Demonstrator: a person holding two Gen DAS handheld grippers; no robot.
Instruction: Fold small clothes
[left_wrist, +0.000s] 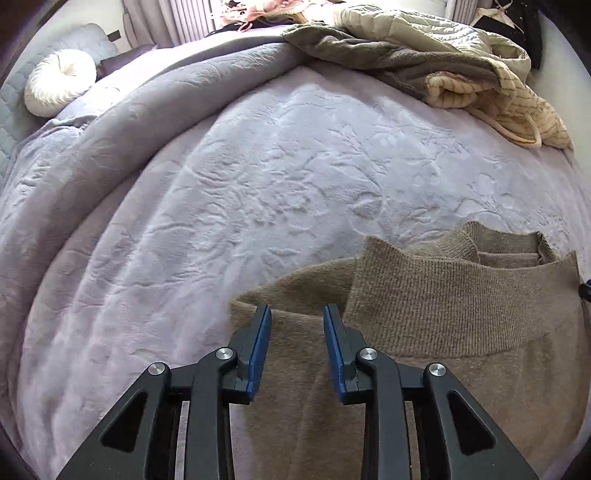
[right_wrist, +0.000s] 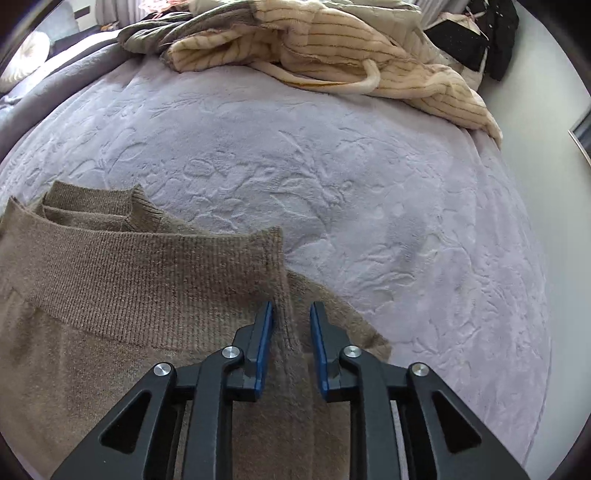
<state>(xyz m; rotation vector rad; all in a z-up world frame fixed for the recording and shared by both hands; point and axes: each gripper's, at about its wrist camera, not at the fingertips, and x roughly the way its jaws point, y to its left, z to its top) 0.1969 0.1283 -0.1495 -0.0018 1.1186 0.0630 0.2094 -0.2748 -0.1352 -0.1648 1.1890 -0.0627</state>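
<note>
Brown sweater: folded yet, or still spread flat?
Folded at least once. The brown sweater has its ribbed hem doubled up over the collar. Both tongs are open above it.

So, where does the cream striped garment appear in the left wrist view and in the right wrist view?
Left wrist view: the cream striped garment lies at the upper right, at the far edge of the lilac blanket.
Right wrist view: it spreads across the top centre and right.
Shared landmark: the ribbed band of the brown sweater, lower right in the left wrist view, lower left in the right wrist view.
</note>
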